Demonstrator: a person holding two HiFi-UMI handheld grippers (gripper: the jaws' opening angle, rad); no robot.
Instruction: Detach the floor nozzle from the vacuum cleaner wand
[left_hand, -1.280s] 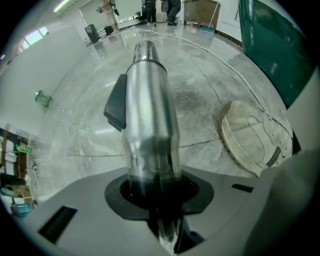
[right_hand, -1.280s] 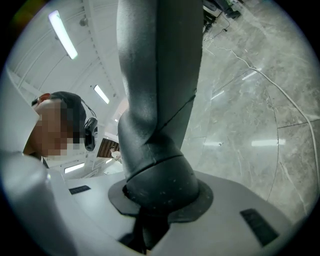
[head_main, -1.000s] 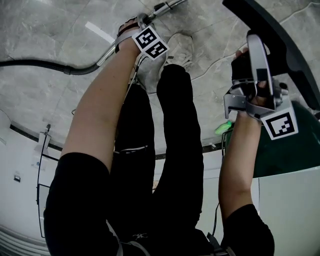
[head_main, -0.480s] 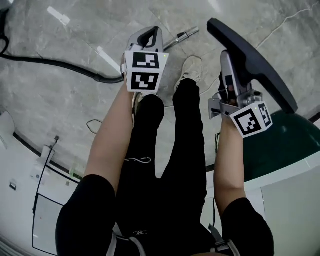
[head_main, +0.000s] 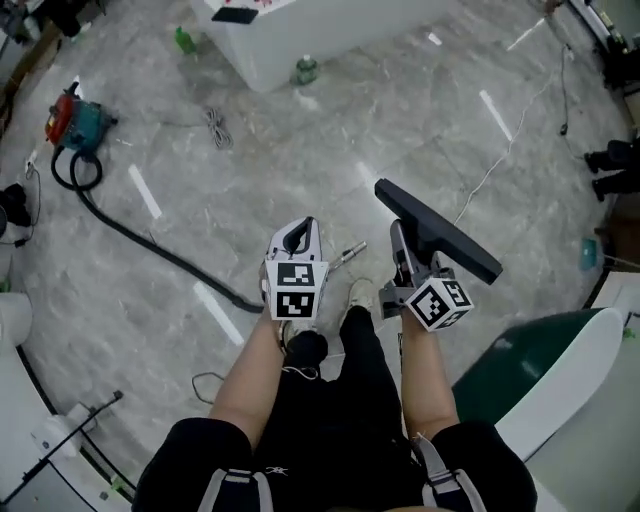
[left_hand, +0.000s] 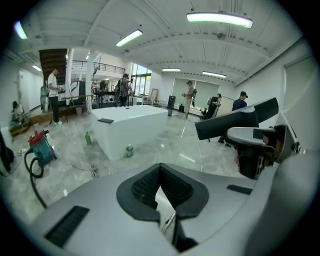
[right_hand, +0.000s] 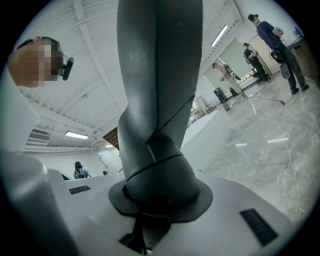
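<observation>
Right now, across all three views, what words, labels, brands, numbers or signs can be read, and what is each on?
No text can be read in any view.
On the left marker cube and the right marker cube: square coded patterns only, no letters.
On the green bottle: a label too small to read.
On the vacuum cleaner: no brand can be made out.
On the floor nozzle: no print visible.

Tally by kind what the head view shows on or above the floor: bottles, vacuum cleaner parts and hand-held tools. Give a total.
Bottles: 2
Vacuum body: 1
Hose: 1
Wand: 1
Floor nozzle: 1
Left tool and right tool: 2
Total: 8
</observation>
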